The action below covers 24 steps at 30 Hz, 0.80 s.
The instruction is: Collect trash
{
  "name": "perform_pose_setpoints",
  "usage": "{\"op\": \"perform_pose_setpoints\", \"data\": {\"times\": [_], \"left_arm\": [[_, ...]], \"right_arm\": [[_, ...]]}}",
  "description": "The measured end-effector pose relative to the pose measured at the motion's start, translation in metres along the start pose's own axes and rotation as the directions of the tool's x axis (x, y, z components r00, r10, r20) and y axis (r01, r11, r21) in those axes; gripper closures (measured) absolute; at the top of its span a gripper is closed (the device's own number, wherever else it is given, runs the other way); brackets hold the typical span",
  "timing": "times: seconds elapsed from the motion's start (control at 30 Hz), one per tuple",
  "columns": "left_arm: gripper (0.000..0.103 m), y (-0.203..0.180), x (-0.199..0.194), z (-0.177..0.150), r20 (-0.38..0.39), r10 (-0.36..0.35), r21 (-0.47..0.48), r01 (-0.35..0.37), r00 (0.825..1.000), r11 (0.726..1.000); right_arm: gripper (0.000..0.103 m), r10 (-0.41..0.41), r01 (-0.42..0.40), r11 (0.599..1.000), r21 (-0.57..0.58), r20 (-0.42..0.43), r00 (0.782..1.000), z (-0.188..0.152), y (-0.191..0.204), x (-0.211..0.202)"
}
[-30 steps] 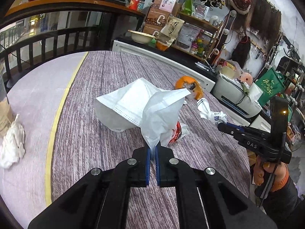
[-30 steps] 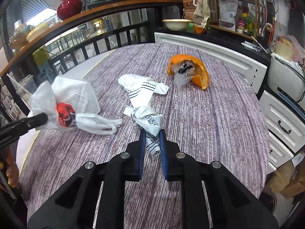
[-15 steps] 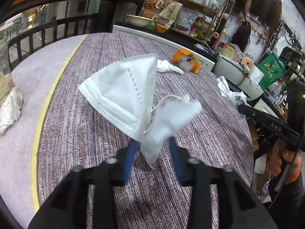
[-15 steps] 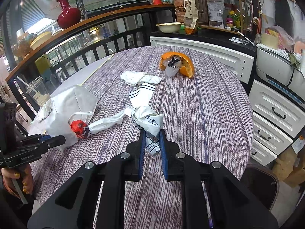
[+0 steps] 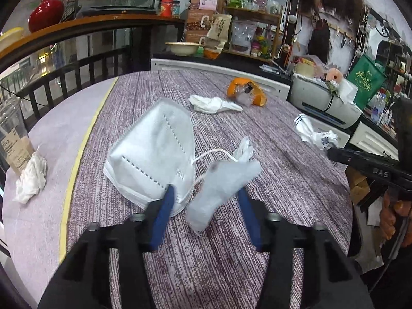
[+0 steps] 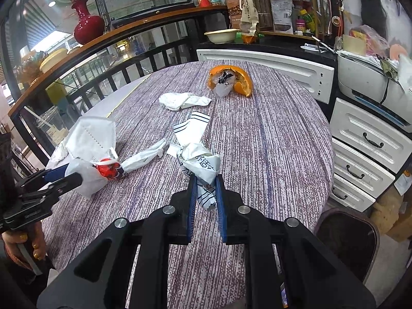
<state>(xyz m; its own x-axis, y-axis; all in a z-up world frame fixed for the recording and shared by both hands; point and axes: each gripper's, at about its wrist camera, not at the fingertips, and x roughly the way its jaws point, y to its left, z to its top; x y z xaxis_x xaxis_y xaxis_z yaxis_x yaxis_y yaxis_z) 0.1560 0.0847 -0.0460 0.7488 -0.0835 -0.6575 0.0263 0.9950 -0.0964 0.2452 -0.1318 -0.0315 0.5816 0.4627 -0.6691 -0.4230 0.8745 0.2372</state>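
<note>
Left gripper (image 5: 206, 206) had just been closing, jaws parted, white plastic bag (image 5: 219, 188) and face mask (image 5: 154, 154) loose between them over the desk (image 5: 283, 154). Right gripper (image 6: 206, 193) clamped a crumpled printed wrapper (image 6: 198, 159), held above the desk.

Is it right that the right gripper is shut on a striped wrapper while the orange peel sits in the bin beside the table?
Not quite. The right gripper is shut on the striped wrapper, but the orange peel lies on the table at its far side, as the right wrist view shows.
</note>
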Motion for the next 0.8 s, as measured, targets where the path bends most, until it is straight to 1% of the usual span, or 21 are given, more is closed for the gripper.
{"op": "perform_pose_setpoints", "data": {"times": [0.03, 0.07, 0.13, 0.27, 0.43, 0.6, 0.8], "left_arm": [[0.084, 0.000, 0.003, -0.001, -0.015, -0.014, -0.005, 0.014, 1.000, 1.000], [0.095, 0.000, 0.003, -0.002, -0.021, -0.030, -0.008, 0.029, 0.999, 1.000], [0.098, -0.004, -0.001, -0.006, -0.013, -0.032, -0.003, 0.032, 0.999, 0.999], [0.099, -0.017, -0.020, -0.009, 0.026, -0.069, 0.013, 0.069, 0.997, 0.998], [0.099, -0.039, -0.044, -0.008, 0.070, -0.123, 0.036, 0.120, 0.990, 0.992], [0.099, -0.068, -0.060, -0.005, 0.102, -0.180, 0.072, 0.173, 0.978, 0.982], [0.099, -0.106, -0.066, 0.000, 0.124, -0.250, 0.106, 0.237, 0.960, 0.966]], "right_arm": [[0.087, -0.003, 0.002, 1.000, 0.002, 0.004, 1.000, -0.002, -0.001, -0.003], [0.087, -0.004, 0.004, 1.000, 0.004, 0.006, 1.000, -0.003, -0.001, -0.006], [0.087, -0.012, 0.012, 1.000, 0.009, 0.015, 1.000, -0.009, -0.004, -0.013], [0.087, -0.037, 0.036, 0.999, 0.015, 0.039, 0.999, -0.019, -0.013, -0.028], [0.087, -0.059, 0.054, 0.997, 0.063, 0.087, 0.994, -0.034, -0.028, -0.055], [0.087, -0.096, 0.081, 0.990, 0.112, 0.135, 0.986, -0.052, -0.045, -0.087], [0.087, -0.179, 0.147, 0.972, 0.182, 0.175, 0.968, -0.077, -0.073, -0.121]]}}
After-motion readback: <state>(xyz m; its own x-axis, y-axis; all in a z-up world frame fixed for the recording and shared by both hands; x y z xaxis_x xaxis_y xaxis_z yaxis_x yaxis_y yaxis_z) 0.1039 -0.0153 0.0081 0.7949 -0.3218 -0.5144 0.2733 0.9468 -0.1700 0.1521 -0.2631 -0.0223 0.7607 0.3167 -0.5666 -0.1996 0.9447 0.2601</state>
